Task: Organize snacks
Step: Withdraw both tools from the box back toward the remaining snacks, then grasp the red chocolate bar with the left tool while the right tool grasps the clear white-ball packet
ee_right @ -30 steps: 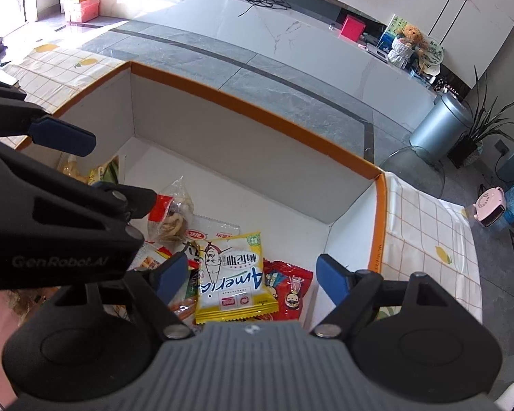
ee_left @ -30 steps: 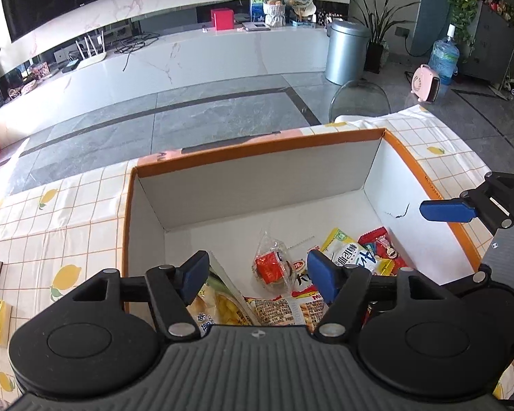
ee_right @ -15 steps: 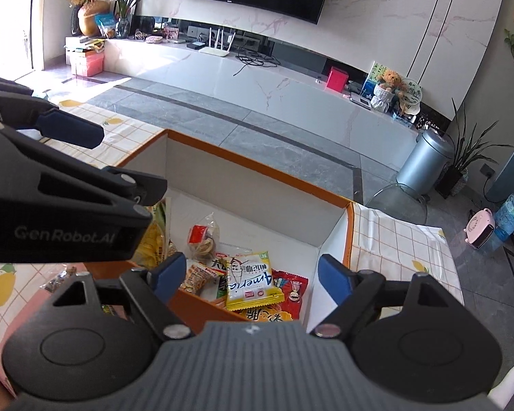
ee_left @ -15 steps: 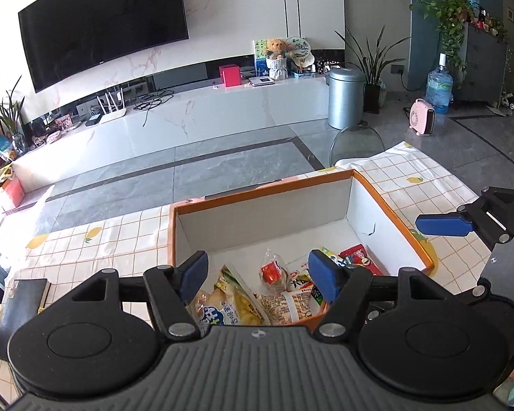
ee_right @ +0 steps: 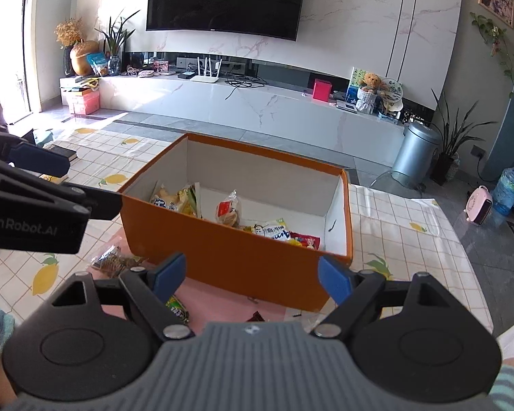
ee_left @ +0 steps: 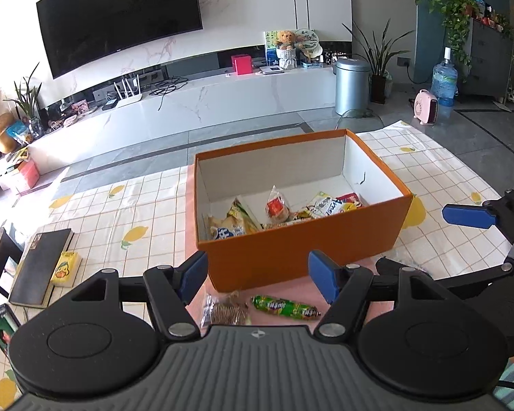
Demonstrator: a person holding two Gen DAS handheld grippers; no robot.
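Two books (ee_left: 39, 267) are lying at the far left of the lemon-print tablecloth (ee_left: 120, 212). Next, the left gripper (ee_left: 257, 279) is hovering with jaws spread and nothing between them, above a clear snack packet (ee_left: 224, 310) and a green sausage stick (ee_left: 284, 307) on the cloth, just before the orange box (ee_left: 305, 250) holding the other snacks (ee_left: 277, 209). Rightmost, the right gripper (ee_right: 250, 274) is hanging released and empty, near the box's front wall.

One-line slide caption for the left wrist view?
Open left tongs above a green sausage stick and clear packet, facing the orange snack box.
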